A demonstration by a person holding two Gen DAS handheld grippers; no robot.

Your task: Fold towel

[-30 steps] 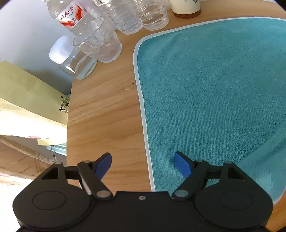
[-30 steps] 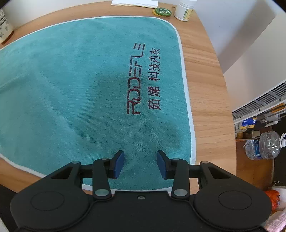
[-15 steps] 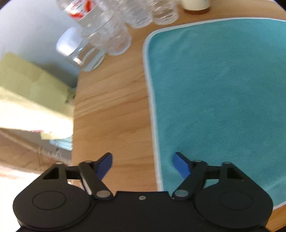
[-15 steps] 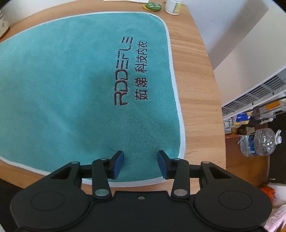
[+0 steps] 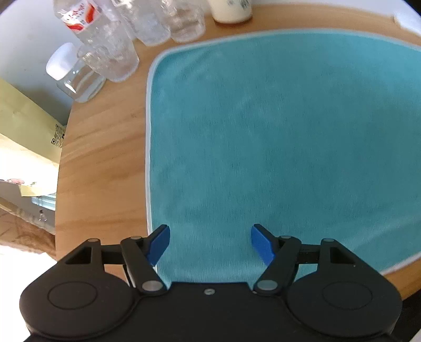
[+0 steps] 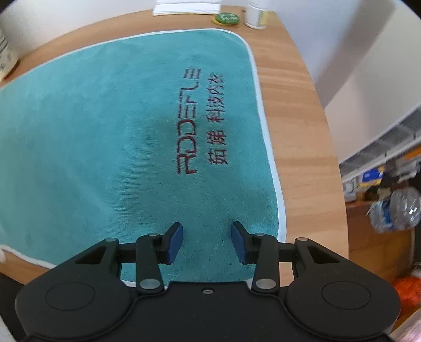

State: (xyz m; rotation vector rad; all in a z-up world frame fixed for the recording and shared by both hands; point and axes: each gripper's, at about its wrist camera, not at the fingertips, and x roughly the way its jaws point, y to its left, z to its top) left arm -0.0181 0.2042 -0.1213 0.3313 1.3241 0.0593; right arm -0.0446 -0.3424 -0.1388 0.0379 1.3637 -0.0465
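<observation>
towel (image 5: 276, 136): teal plush cloth with a white bound hem, lying flat and unfolded on my wooden table (image 5: 105, 157); red lettering (image 6: 200, 123) stitched near its right side.

left to right:
- yellow paper bag (image 5: 23, 136), off the table's left edge.
- clear plastic bottles (image 5: 110, 39) and a capped jar (image 5: 76, 76), grouped at the far left corner of the table, near the towel's far left corner but apart from it.
- my left gripper (image 5: 209, 243): jaws spread wide, gripping nothing, hovering above the near left corner; the left pad sits right at the white hem.
- my right gripper (image 6: 206, 242): jaws parted, narrower gap, nothing between them, above the near right corner just inside the hem.
- small white bottle (image 6: 256, 17) and green lid (image 6: 226, 18) at the far right corner.

handling, my judgement: soft, light, limp, not fragile; pile gives friction, so slip is unlikely. it will sag between two holds. best taken at the two near corners, pinching hem and pile together, then carried to the far edge.
</observation>
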